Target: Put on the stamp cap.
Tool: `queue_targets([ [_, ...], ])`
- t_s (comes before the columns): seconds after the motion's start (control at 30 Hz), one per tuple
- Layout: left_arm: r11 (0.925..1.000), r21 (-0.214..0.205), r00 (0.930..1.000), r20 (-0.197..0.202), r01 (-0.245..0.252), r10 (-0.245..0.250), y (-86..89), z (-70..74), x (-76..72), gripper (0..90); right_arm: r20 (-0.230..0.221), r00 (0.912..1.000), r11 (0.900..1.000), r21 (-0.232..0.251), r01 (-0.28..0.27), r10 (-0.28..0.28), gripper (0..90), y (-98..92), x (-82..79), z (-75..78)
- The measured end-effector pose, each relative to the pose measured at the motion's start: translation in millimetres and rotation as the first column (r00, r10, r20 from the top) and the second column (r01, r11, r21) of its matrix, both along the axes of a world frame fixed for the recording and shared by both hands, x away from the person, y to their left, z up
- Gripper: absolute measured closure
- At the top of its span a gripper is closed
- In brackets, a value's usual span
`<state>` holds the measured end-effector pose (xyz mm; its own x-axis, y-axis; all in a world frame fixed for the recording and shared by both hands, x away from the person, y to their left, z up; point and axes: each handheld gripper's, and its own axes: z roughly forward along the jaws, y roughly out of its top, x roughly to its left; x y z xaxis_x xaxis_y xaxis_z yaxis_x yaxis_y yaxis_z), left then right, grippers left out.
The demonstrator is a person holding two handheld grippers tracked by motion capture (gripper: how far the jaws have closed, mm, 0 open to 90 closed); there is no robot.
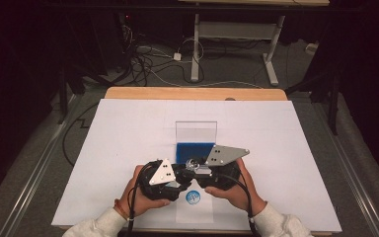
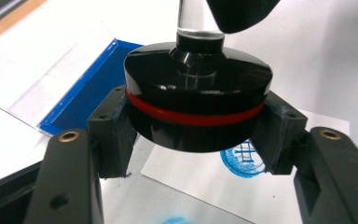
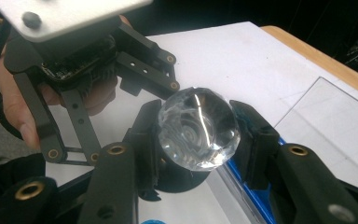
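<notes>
A stamp with a round black base (image 2: 196,100), a red ring round it and a clear faceted knob (image 3: 198,128) hangs just above the table. My left gripper (image 2: 196,136) is shut on the black base, one pad on each side. My right gripper (image 3: 198,137) is shut on the clear knob from the opposite side. In the high view both grippers meet at the stamp (image 1: 193,164) near the front middle, left gripper (image 1: 177,178) and right gripper (image 1: 201,171) close together. A round blue print (image 2: 244,158) lies on the paper under the stamp.
A blue ink pad (image 1: 195,150) with its clear lid (image 1: 196,131) standing open sits just behind the grippers. A white sheet (image 1: 128,133) covers the wooden table (image 1: 192,93). The print (image 1: 193,197) sits on a smaller paper near the front edge.
</notes>
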<state>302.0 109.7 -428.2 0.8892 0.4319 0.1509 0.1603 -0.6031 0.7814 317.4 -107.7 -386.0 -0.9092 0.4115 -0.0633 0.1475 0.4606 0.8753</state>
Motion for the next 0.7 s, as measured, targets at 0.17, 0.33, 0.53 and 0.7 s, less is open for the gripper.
queue_targets([
  [0.17, 1.0000, -0.005, 1.0000, 0.002, 0.002, -0.002, 0.4, -0.7, -0.4, 37.0, -0.019, 0.9998, 1.0000, 0.000, 0.001, -0.001, 57.8, -2.7, 1.9, -0.4],
  [0.33, 0.9999, -0.008, 0.9996, -0.026, 0.006, -0.006, -0.3, -6.0, 2.1, 37.0, -0.017, 0.9998, 0.9998, -0.019, 0.005, -0.006, 57.7, -0.3, 2.2, -3.8],
  [0.53, 0.9997, -0.024, 0.9995, -0.030, 0.005, -0.006, -0.4, -9.4, 1.8, 36.7, -0.003, 0.9999, 0.9992, -0.039, 0.011, -0.011, 57.7, 2.7, -0.3, -3.0],
  [0.7, 0.9990, -0.044, 0.9998, -0.018, 0.001, -0.002, -0.6, -8.9, -0.2, 36.4, 0.001, 0.9999, 0.9994, -0.032, 0.012, -0.012, 57.7, 2.4, -1.5, -1.1],
])
